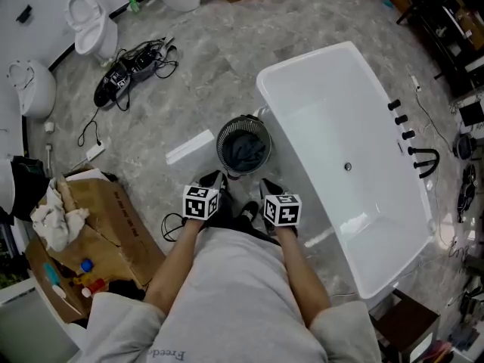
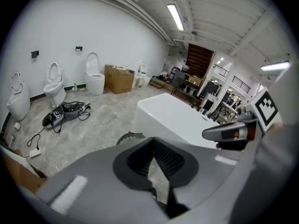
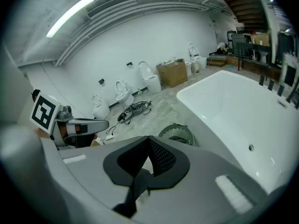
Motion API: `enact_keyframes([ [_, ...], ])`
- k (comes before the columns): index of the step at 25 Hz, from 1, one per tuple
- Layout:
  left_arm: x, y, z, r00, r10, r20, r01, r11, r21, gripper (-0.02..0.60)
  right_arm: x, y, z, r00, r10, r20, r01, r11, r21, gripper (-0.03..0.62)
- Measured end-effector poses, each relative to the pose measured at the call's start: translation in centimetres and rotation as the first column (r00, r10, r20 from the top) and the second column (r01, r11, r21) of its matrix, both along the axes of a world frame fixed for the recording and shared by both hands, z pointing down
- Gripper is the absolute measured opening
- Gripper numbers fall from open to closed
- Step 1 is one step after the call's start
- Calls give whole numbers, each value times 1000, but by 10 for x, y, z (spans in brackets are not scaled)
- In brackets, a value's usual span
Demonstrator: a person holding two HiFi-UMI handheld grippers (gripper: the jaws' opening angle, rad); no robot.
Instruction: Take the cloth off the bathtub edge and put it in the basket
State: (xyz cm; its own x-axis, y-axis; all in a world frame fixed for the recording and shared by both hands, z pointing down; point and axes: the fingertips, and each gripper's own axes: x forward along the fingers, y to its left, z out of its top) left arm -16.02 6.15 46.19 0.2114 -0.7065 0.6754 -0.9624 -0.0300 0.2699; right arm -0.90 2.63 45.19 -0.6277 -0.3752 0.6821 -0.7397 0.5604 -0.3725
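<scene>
A dark cloth [image 1: 246, 151] lies bunched inside the round wire basket [image 1: 223, 138], which stands on the floor against the white bathtub [image 1: 302, 63]. No cloth shows on the tub's edge. My left gripper [image 1: 214, 178] and right gripper [image 1: 270, 186] hover side by side just short of the basket, above the floor. Both are shut with nothing between their jaws. In the left gripper view the left gripper [image 2: 153, 143] has its pads together, with the basket [image 2: 131, 136] just beyond them. In the right gripper view the right gripper [image 3: 148, 146] is likewise closed and empty before the basket [image 3: 176, 133].
A white strip [image 1: 190, 147] lies on the floor left of the basket. Tangled black cables [image 1: 132, 66] and toilets [image 1: 94, 25] are farther left. A cardboard box with rags [image 1: 91, 218] sits at the left. Black tap fittings [image 1: 423, 157] line the tub's far rim.
</scene>
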Motion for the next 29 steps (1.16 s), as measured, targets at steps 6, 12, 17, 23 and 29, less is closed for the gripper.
enact_keyframes([
  [6, 3, 0, -3, 1000, 5, -8, -5, 1000, 9, 58, 1, 0, -1, 1000, -8, -6, 9, 1000, 26, 0],
  [12, 7, 1, 2, 999, 36, -11, -36, 999, 1, 58, 3, 3, 1, 1000, 8, 0, -8, 1000, 25, 0],
  [17, 5, -1, 0, 999, 38, -13, -38, 999, 4, 58, -1, 1, 0, 1000, 3, 1, -3, 999, 34, 0],
  [23, 7, -1, -1, 998, 56, -31, -56, 998, 8, 58, -5, 3, 0, 1000, -1, 7, 1, 999, 36, 0],
  [29, 20, -4, -4, 995, 89, -47, -88, 996, 34, 58, -1, 2, -2, 1000, -2, 11, 1, 999, 43, 0],
])
